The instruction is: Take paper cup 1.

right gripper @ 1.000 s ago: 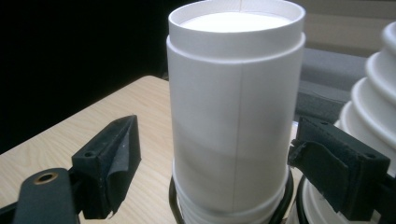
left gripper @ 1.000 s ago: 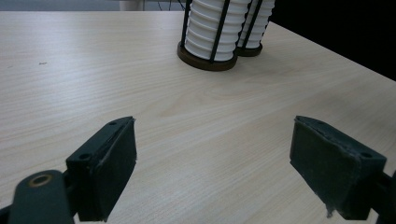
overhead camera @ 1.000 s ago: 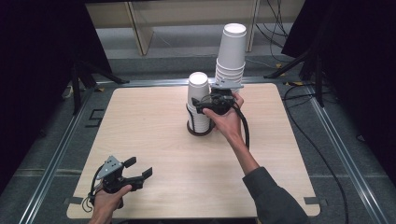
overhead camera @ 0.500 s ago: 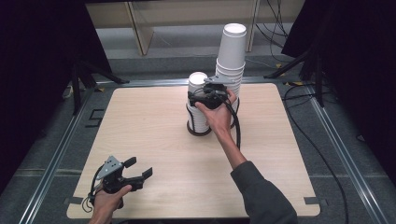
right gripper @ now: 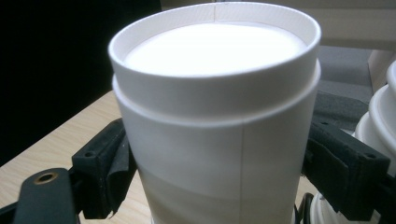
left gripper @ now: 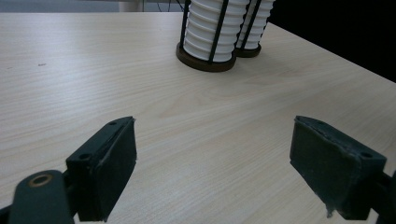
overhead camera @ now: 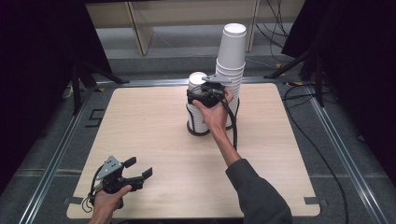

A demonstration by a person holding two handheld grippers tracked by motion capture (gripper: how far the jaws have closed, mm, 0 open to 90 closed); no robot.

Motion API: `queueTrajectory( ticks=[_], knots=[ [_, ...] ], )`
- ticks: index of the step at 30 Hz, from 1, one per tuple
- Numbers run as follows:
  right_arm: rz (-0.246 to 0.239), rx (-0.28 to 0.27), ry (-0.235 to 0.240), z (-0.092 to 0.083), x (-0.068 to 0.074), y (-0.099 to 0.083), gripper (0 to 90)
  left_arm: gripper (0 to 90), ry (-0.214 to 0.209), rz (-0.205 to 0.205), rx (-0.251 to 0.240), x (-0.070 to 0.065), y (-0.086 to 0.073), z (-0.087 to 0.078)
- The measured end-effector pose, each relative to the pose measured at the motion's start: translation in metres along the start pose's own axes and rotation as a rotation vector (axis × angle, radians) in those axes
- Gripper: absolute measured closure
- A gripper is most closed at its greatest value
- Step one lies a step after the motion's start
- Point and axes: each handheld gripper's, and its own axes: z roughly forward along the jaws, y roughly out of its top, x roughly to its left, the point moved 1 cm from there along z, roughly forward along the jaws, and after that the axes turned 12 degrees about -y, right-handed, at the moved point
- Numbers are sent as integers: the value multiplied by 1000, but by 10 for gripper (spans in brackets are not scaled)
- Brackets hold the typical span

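High view
- My right gripper (overhead camera: pixel 198 91): just above the middle of the frame, at the top of the shorter cup stack (overhead camera: pixel 196 116), jaws set on either side of the top cup (overhead camera: pixel 197 79).
- Tall cup stack (overhead camera: pixel 231 56): just to the right of the shorter one, rising well above it towards the top of the frame.
- My left gripper (overhead camera: pixel 137 169): lower left, low over the table (overhead camera: pixel 140 121), well apart from both stacks; jaws spread with nothing between them.

Left gripper view
- My left gripper (left gripper: pixel 212 158): the two black jaws stand wide apart at the bottom corners, bare wood between them.
- Stacks: the shorter cup stack (left gripper: pixel 208 32) sits in a dark ringed holder at top centre, the tall cup stack (left gripper: pixel 254 23) just behind it to the right.

Right gripper view
- Top cup (right gripper: pixel 215 116): white, upside down, central and very close.
- My right gripper (right gripper: pixel 215 172): a pad lies against each side of the cup, closed on it.
- Tall cup stack (right gripper: pixel 383 116): its ribbed rims show at the right edge.
- Table (right gripper: pixel 60 140): a wedge of wood at lower left.
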Motion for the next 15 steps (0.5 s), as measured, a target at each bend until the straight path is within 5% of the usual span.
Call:
queueTrajectory(
  ticks=[15],
  knots=[
    [8,-15,-17,-3,3,7,190,144,0,2,0,0,0,0]
  ],
)
